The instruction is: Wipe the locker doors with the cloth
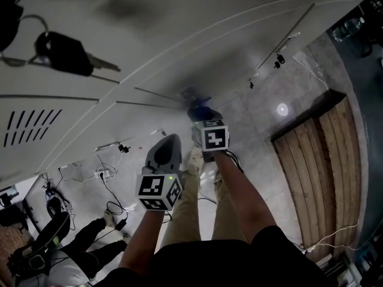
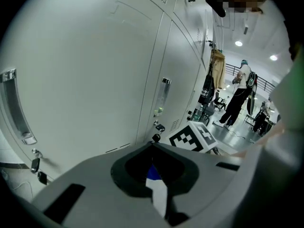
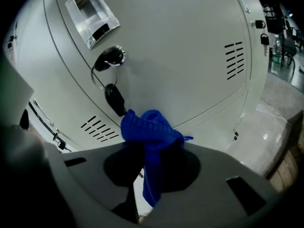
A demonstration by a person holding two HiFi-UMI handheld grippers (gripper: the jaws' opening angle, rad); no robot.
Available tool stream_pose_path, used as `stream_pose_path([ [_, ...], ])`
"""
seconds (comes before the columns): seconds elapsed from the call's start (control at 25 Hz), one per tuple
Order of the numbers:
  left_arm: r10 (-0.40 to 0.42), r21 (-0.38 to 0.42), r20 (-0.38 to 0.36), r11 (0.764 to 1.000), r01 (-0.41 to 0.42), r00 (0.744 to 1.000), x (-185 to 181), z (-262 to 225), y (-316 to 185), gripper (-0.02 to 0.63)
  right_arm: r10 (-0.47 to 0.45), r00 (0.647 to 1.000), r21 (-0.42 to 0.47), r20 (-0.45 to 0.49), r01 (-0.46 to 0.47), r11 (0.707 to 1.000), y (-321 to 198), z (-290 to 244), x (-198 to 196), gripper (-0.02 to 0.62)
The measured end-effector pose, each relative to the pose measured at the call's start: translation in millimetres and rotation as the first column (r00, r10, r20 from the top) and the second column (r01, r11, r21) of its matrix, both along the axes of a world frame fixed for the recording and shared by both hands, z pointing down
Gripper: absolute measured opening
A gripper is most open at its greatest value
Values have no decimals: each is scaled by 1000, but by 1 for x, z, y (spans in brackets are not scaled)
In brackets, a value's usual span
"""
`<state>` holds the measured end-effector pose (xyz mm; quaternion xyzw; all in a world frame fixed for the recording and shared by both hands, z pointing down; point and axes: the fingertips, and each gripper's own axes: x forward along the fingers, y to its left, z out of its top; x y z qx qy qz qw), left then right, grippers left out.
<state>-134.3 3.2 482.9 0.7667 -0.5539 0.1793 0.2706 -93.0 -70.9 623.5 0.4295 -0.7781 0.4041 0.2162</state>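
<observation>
Cloth: the blue cloth (image 3: 149,127) is bunched at the tip of your right gripper (image 3: 148,148). It lies against the pale locker door (image 3: 185,42), just below and right of the hanging key.
Right jaws: closed on the cloth, with a tail of it hanging down between them.
Key: a black-headed key (image 3: 115,99) hangs on a ring from the lock (image 3: 112,58), its lower end just beside the cloth.
Door details: a clear label holder (image 3: 91,12) sits above the lock, and vent slots (image 3: 235,61) lie off to the right.
Left gripper: your left gripper (image 2: 153,146) is held clear of the lockers, beside and a little behind the right one.
Left jaws: brought together, gripping nothing.
Left outlook: it looks along the locker row (image 2: 95,70), past the right gripper's marker cube (image 2: 194,137), towards a person (image 2: 237,101) standing far down the room.
Floor: wooden planks (image 1: 323,172) lie on the grey floor to your right.
</observation>
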Motion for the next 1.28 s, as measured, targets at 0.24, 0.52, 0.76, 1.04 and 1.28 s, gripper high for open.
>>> stream_pose_path([
  [0.24,-22,5,11,1000,22,1000,-10,-8,5,9,75,997,-46,6,-75,996,-9,6,-8,77],
  [0.52,-36,5,5,999,36,999,-12,-3,8,9,85,996,-35,-4,-85,996,-14,8,-3,77],
  [0.76,-30,-4,5,1000,30,1000,-5,0,10,9,125,992,-17,-12,-125,992,-27,5,19,77],
  [1.04,-11,-7,10,1000,11,1000,10,0,6,9,172,985,-3,-18,-172,985,-44,3,54,77],
  [1.28,8,-9,14,1000,-8,1000,25,1,-1,9,196,980,8,-26,-196,981,-58,4,80,77],
])
